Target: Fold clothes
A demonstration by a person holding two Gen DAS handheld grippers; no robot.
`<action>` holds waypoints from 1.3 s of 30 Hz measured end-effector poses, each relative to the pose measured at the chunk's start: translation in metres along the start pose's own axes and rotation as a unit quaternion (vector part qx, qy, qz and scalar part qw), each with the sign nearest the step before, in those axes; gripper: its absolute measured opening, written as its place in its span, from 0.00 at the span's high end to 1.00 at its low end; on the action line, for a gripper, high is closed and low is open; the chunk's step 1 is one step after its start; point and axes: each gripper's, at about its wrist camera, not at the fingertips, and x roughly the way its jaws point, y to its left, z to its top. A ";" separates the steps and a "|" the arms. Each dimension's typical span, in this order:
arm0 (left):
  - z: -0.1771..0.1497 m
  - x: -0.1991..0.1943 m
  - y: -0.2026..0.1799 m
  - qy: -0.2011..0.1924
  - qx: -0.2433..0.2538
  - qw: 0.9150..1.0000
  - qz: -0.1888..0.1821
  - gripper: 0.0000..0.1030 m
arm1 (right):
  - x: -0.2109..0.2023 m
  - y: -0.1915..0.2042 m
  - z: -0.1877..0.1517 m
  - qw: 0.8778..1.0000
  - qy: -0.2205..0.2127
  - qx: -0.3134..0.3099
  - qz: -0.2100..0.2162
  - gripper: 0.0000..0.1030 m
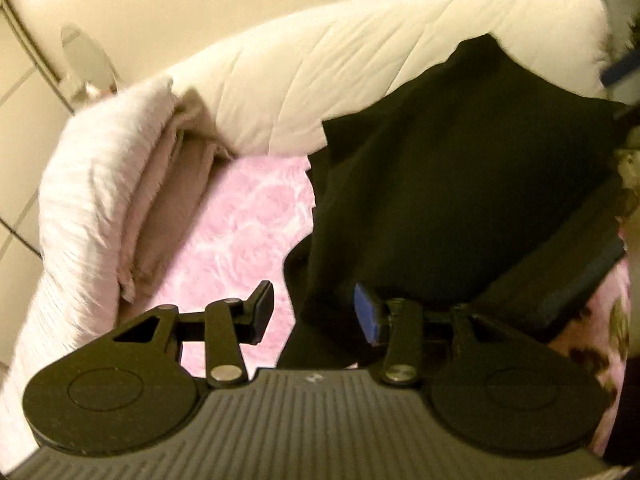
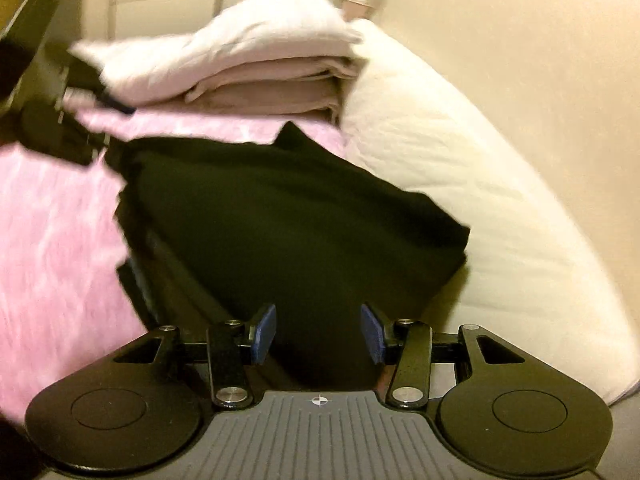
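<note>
Two pairs of tongs are over a bed with a pink rose-pattern blanket [image 1: 248, 216], and both stand released, their jaws apart with nothing between the blue pads. Ahead of the left tongs [image 1: 314, 312] and a little to their right lies the black garment [image 1: 460, 184]; one edge of it passes under their right finger, but it is not pinched. In the right wrist view the same garment [image 2: 288, 224] lies directly in front of the right tongs [image 2: 318, 332], spread loosely, its far end resting against a white pillow [image 2: 460, 168]. Beyond it, to the left, is a pile of folded linen [image 2: 256, 72] in white and beige, which I judge is work already done. The black garment looks only partly folded, still uneven, so grasping its edges and folding it remain.
</note>
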 end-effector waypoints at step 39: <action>-0.147 -0.169 -0.019 0.024 -0.269 0.954 -0.129 0.09 | -0.122 0.148 -0.045 0.952 0.005 0.302 -0.052 0.21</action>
